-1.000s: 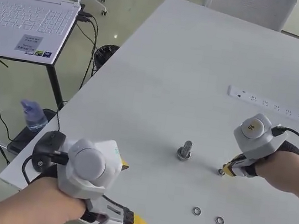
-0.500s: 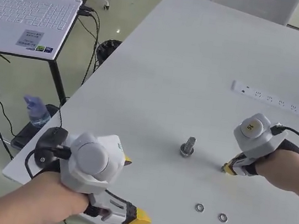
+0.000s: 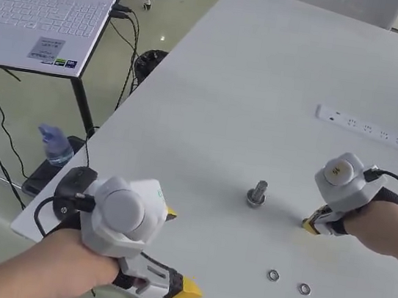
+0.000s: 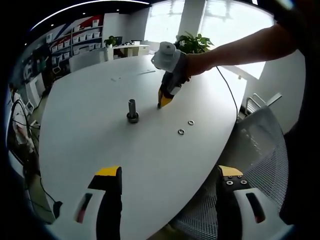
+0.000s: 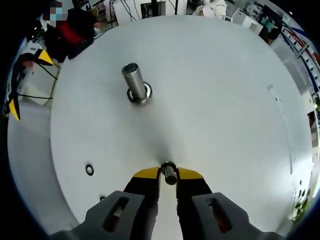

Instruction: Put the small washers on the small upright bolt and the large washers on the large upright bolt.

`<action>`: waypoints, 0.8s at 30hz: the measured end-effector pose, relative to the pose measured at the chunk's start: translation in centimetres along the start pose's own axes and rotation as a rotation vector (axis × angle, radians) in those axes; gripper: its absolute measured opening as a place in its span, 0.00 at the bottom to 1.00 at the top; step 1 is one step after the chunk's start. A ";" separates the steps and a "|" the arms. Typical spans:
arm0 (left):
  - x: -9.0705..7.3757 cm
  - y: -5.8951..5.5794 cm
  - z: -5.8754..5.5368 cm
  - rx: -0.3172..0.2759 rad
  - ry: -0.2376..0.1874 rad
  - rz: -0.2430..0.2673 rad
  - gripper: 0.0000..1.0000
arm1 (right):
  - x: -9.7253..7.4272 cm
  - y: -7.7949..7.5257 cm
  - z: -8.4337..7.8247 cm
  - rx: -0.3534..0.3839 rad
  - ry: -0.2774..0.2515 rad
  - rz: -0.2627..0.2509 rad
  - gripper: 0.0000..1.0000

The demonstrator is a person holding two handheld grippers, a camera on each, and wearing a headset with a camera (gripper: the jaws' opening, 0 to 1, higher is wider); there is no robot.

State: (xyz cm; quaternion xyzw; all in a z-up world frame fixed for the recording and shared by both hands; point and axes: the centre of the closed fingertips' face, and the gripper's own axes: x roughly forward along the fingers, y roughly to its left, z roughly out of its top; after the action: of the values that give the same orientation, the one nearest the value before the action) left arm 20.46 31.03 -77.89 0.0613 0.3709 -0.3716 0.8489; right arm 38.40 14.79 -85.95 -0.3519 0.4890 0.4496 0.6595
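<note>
Clamping small bolt (image 5: 168, 171) on bench (image 5: 215, 90): right gripper (image 5: 168, 176), step judged bolt-steadying. Ahead-left of it, large bolt (image 5: 134, 80); washers (image 3: 273, 276) left, rearward. Apart, empty: left gripper (image 4: 169, 172). Next: release, fetch one washer.

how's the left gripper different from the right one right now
The left gripper has its jaws wide apart with nothing between them; the right gripper has its jaws closed on a small metal piece, likely the small bolt. The left gripper is held at the near edge of the table, far from the parts; the right gripper has its tips down near the large bolt. Both have yellow tips.
</note>
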 end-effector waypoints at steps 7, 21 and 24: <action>0.0 0.0 -0.2 -0.003 -0.004 -0.001 0.76 | 0.1 0.0 0.1 0.001 -0.001 -0.001 0.13; -0.1 0.0 -0.2 0.000 -0.007 -0.004 0.76 | 0.2 -0.1 0.2 0.005 -0.002 -0.002 0.13; -0.1 0.0 -0.2 -0.001 -0.007 -0.003 0.76 | 0.2 -0.1 0.2 -0.004 -0.004 -0.003 0.13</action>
State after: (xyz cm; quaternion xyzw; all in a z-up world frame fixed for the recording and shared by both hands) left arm 20.26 31.15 -77.96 0.0591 0.3682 -0.3730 0.8496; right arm 38.56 14.99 -86.14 -0.3529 0.4864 0.4503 0.6604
